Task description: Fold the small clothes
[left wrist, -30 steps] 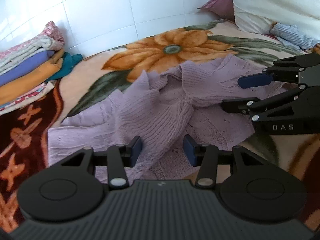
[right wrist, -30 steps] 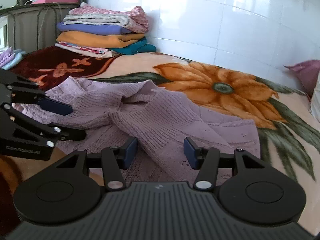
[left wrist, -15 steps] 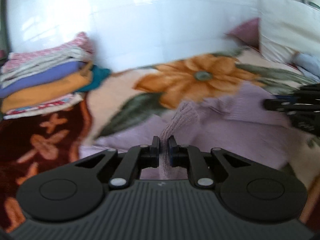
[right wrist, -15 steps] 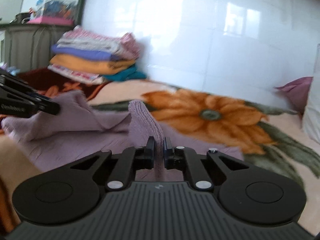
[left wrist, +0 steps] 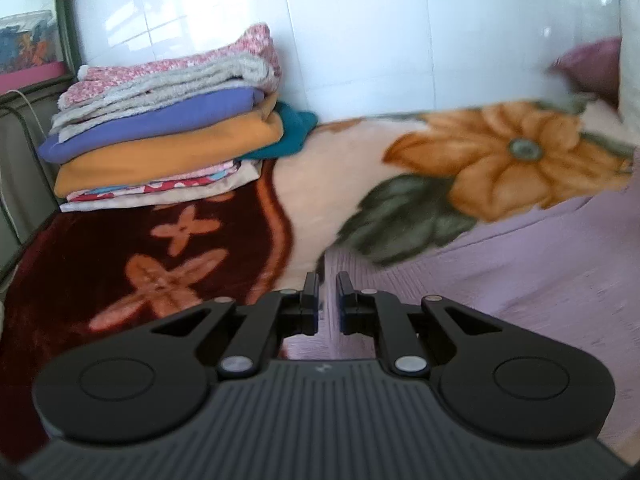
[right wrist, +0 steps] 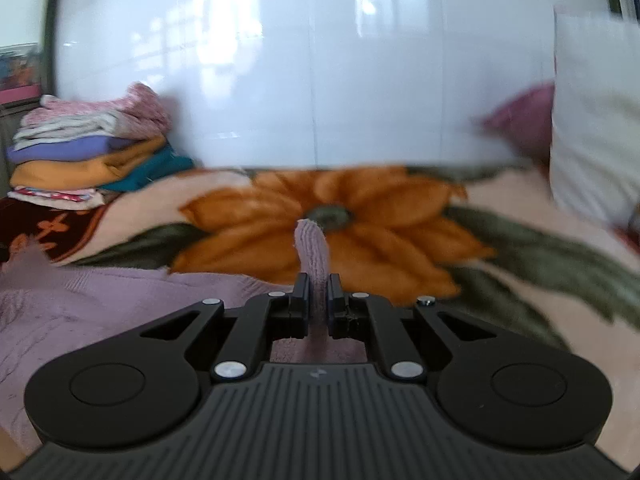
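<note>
A lilac knitted sweater [left wrist: 540,264] lies spread on the flowered blanket [left wrist: 400,168] and stretches to the right in the left wrist view. My left gripper [left wrist: 329,300] is shut on a thin edge of the sweater. My right gripper [right wrist: 318,300] is shut on a ribbed fold of the sweater [right wrist: 313,252] that sticks up between the pads; the rest of the sweater [right wrist: 100,304] lies to its left. Neither gripper shows in the other's view.
A stack of folded clothes [left wrist: 168,132] stands at the back left against the white tiled wall [left wrist: 360,40]; it also shows in the right wrist view [right wrist: 88,152]. A white pillow [right wrist: 596,120] and a purple cushion [right wrist: 524,120] sit at the back right.
Both grippers, open over the crumpled sweater a second ago, have shut on its fabric and pulled apart. The sweater is now stretched out flatter, and both views have swung.
</note>
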The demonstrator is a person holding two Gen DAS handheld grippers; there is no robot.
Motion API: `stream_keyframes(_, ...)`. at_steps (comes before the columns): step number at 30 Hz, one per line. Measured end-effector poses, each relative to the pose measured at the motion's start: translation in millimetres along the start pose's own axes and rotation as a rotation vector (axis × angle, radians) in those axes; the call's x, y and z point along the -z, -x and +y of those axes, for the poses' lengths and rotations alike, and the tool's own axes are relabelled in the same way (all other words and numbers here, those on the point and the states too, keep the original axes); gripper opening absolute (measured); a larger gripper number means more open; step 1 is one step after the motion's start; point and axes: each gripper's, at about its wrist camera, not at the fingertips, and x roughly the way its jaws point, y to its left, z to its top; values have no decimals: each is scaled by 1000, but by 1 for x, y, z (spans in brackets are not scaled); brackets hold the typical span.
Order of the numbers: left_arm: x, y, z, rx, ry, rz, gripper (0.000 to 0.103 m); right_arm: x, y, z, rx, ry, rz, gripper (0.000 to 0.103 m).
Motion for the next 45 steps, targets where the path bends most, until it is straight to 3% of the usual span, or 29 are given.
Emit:
stream_keyframes(4,5,-17,7,-17,4,50,12,10,-26,-9,91,9,82,9)
stream_keyframes(7,10,-19,15,-30,41,76,13,13,-31,-17,119,14,91,10)
stream_keyframes(13,12,-5,42,69,209,96,13,0,-19,-30,123,-29,74,12)
stream_keyframes(17,8,-2,51,150,299,98,13,-1,11,-23,109,-15,46,52)
stream_keyframes(18,8,-3,51,165,308,105,16,0,19,-20,100,-9,35,56)
stream_keyframes(20,8,-7,47,164,304,117,36,4,34,-14,75,-2,33,56)
stream_keyframes(21,9,-9,44,156,293,122,38,7,40,-11,64,2,39,56)
stream_keyframes(28,20,-27,28,165,264,176,39,31,66,3,6,19,63,56)
stream_keyframes(30,21,-28,25,181,251,179,36,38,70,5,3,27,65,57)
stream_keyframes(31,20,-27,24,187,237,168,17,41,70,5,4,30,65,57)
stream_keyframes(32,19,-25,22,192,223,159,9,42,70,5,7,33,65,57)
stream_keyframes(34,16,-21,19,165,179,134,9,45,70,2,11,25,67,57)
stream_keyframes(36,15,-19,20,91,131,109,9,47,70,-2,10,6,67,57)
stream_keyframes(38,13,-24,29,52,133,110,9,48,70,-5,5,-6,67,57)
stream_keyframes(45,18,-36,25,39,82,156,12,49,61,-11,-13,-25,99,59)
